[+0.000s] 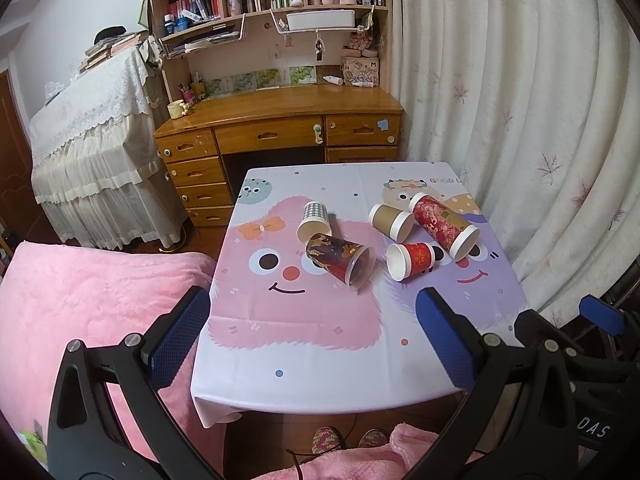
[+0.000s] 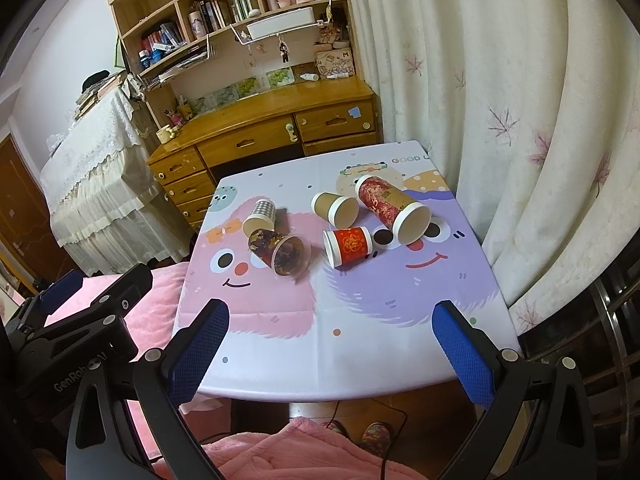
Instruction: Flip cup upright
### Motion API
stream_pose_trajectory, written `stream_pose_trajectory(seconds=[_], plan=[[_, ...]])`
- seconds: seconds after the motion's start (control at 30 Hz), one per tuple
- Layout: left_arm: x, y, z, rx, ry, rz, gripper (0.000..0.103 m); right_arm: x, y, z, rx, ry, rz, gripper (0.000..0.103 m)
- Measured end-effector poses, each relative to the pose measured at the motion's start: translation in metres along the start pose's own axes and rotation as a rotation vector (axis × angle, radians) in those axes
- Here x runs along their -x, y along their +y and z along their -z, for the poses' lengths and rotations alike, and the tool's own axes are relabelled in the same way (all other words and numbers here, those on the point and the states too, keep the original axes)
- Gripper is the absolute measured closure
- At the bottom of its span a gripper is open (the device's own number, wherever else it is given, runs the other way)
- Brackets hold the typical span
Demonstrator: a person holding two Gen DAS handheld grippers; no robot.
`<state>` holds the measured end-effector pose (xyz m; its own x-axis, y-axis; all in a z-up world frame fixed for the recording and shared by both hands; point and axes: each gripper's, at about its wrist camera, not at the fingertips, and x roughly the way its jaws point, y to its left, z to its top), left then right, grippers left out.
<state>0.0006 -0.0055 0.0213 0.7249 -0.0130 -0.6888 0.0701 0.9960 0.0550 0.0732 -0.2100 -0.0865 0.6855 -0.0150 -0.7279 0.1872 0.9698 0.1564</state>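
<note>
A: Cups lie tipped on their sides across the far half of the counter (image 1: 304, 360), five in all. On the left, a checked cup (image 1: 314, 220) touches a dark patterned cup (image 1: 340, 260) just nearer. On the right, a brown cup (image 1: 391, 221), a small red cup (image 1: 410, 261) and a tall red cup (image 1: 444, 224) cluster close together.

B: Is any cup upright yet?

A: None. Every open mouth faces roughly toward the near edge, so each could probably be gripped across its side and turned onto its base.

B: Where are the two grippers?

A: Both hover over the near edge, well apart from the cups. The left gripper (image 1: 312, 340) has its jaws spread wide with nothing between them. The right gripper (image 2: 330, 348) is the same: jaws apart, holding nothing. Each sits on its own side, which suits splitting the two clusters between them.

B: What else is around?

A: A cartoon cloth covers the counter. A pink bed (image 1: 80, 300) is to the left, a wooden desk (image 1: 280, 120) with shelves beyond, a curtain (image 1: 520, 120) to the right.

B: Anything tricky?

A: My guess: the touching cups may roll when a neighbour is lifted.
</note>
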Motion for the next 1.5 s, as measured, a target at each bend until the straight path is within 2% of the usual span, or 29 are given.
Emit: stream_pose_trajectory(seconds=[0.33, 0.5, 0.73, 1.03, 1.17, 1.33, 1.5], plan=[[-0.009, 0.020, 0.004, -0.004, 0.004, 0.026, 0.001, -0.004, 0.003, 0.001, -0.026, 0.010, 0.007, 0.000], [-0.012, 0.036, 0.013, 0.003, 0.013, 0.059, 0.002, -0.011, 0.008, 0.012, -0.046, 0.024, -0.005, 0.000], [-0.010, 0.054, 0.026, 0.017, 0.020, 0.130, 0.002, -0.008, 0.011, 0.032, -0.113, 0.038, 0.015, 0.000], [-0.041, 0.055, 0.019, 0.036, 0.101, 0.233, 0.002, -0.014, 0.000, 0.041, -0.177, 0.052, -0.025, 0.000], [-0.071, 0.034, 0.011, -0.052, 0.144, 0.224, 0.002, -0.030, -0.016, 0.036, -0.228, 0.077, -0.057, 0.000], [-0.121, -0.012, -0.003, -0.306, 0.206, 0.133, 0.002, -0.076, -0.047, 0.024, -0.328, 0.184, -0.083, 0.000], [-0.171, -0.067, -0.026, -0.518, 0.232, 0.098, 0.002, -0.139, -0.084, -0.003, -0.361, 0.280, -0.112, 0.000]])
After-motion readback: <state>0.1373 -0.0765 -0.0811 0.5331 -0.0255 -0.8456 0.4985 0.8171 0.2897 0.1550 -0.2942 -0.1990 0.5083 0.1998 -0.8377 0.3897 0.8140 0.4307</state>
